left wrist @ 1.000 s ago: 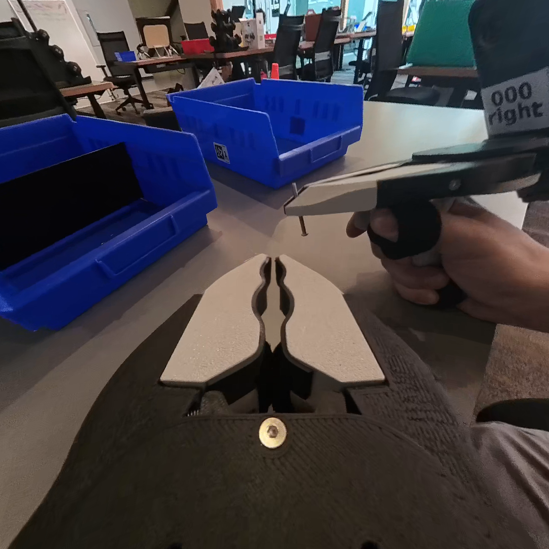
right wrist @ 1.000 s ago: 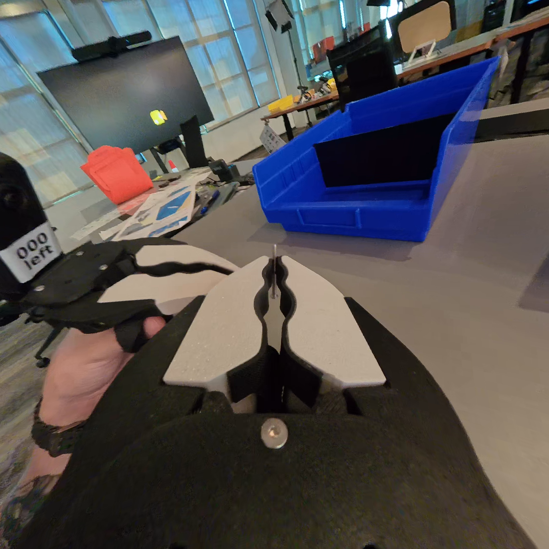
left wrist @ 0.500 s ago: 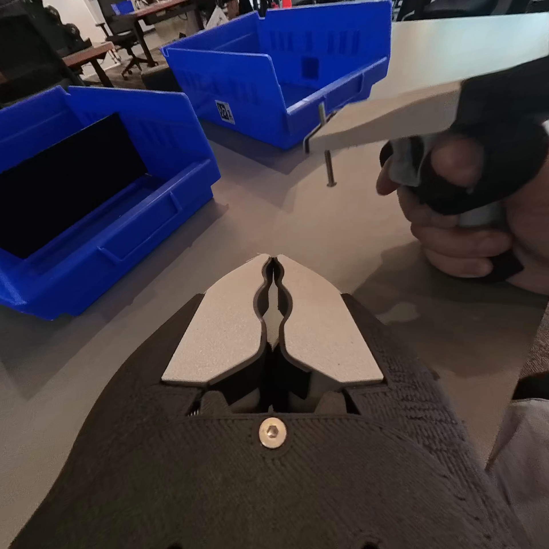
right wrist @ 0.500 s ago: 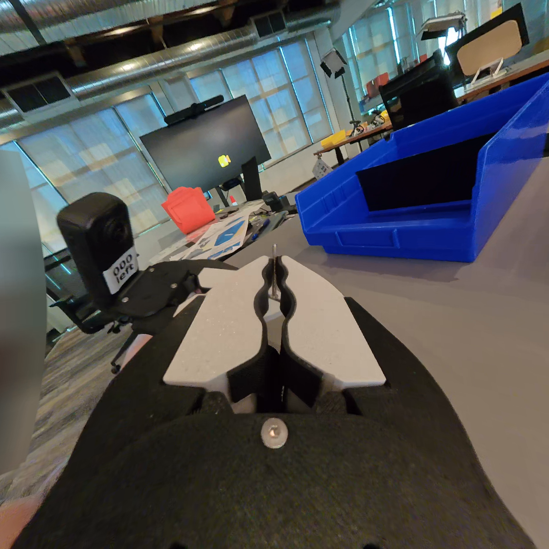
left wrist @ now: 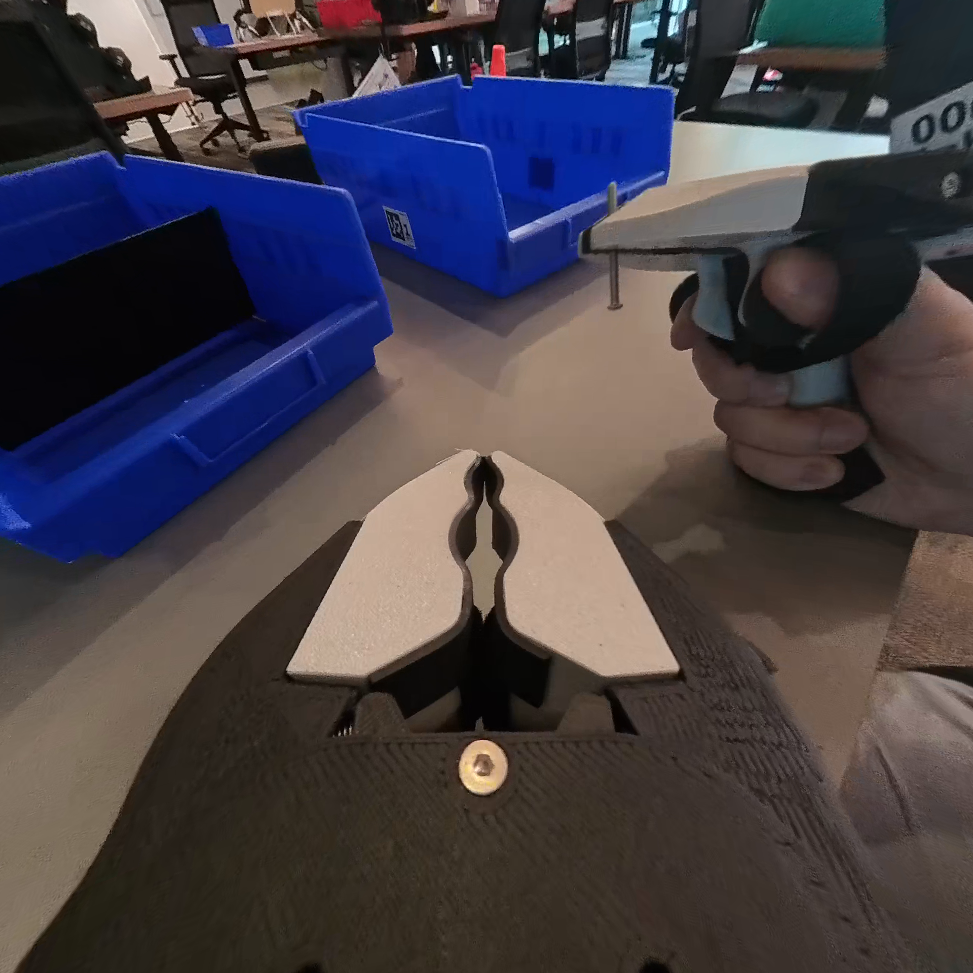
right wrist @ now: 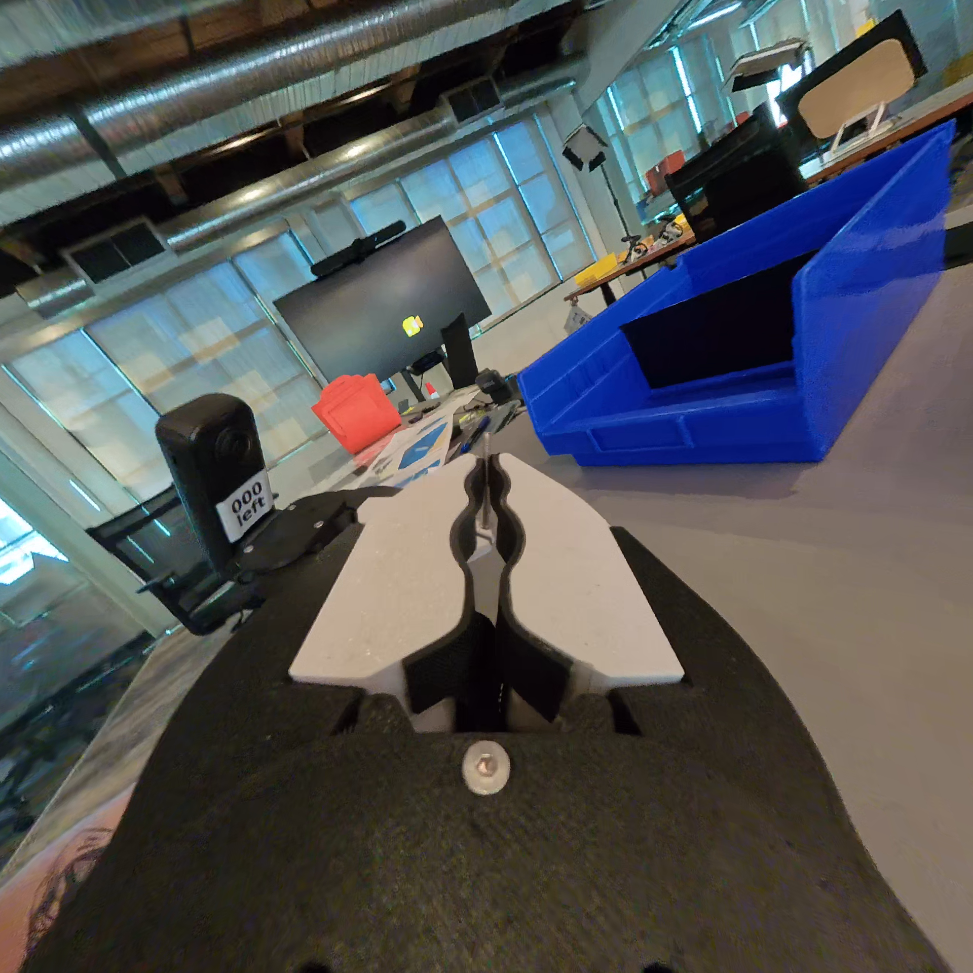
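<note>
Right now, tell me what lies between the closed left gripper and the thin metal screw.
Bare grey tabletop only, in the left wrist view, between the left gripper and the screw.

An open-plan office or lab. Desks with office chairs, a wall of windows, a large monitor and exposed ceiling ducts show it.

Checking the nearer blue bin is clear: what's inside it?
Inside the nearer blue bin: a black panel leaning on the back wall and bare blue floor in front. Whatever's behind the panel is hidden.
</note>
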The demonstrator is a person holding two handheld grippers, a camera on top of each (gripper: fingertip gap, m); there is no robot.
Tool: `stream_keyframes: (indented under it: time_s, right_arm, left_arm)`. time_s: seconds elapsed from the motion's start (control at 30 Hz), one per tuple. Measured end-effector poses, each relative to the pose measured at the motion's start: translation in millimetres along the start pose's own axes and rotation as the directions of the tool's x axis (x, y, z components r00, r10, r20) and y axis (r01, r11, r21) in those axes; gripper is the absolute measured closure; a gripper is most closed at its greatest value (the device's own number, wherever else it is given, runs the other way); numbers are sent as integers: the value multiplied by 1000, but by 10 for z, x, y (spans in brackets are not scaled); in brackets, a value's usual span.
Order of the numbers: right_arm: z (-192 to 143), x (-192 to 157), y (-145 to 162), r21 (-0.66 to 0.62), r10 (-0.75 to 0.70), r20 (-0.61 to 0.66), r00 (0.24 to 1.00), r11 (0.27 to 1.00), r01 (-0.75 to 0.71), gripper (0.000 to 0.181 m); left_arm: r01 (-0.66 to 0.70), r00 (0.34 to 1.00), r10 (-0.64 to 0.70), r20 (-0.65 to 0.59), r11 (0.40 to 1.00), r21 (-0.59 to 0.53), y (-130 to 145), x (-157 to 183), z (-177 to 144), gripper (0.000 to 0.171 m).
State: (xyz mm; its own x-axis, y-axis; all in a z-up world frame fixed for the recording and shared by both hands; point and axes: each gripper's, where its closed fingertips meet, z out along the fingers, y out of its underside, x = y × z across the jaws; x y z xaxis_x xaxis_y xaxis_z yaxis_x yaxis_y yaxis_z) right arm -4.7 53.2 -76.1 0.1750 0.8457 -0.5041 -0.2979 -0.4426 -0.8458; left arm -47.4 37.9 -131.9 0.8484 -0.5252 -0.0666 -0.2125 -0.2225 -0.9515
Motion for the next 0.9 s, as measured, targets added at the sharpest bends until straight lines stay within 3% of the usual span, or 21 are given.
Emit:
stream_keyframes:
  time_s: [0.27,0.47,0.53,0.9]
  right_arm:
    - [-59,132,-140,-26,-5,31,999,1000,6,180]
    - [-47,211,-308,-59,31,118,993,998,-24,180]
    - [-69,173,-278,-84,40,161,986,996,-27,180]
    - [-162,-311,-329,-121,97,329,940,991,-60,180]
  left_arm:
    - [23,994,-25,-106,1000,-19,-18,39,80,171]
    - [129,944,-138,-300,990,-50,-265,262,286,142]
    - [162,921,-171,-351,985,-55,-344,376,301,139]
    - [136,931,-124,-344,991,10,-773,642,244,138]
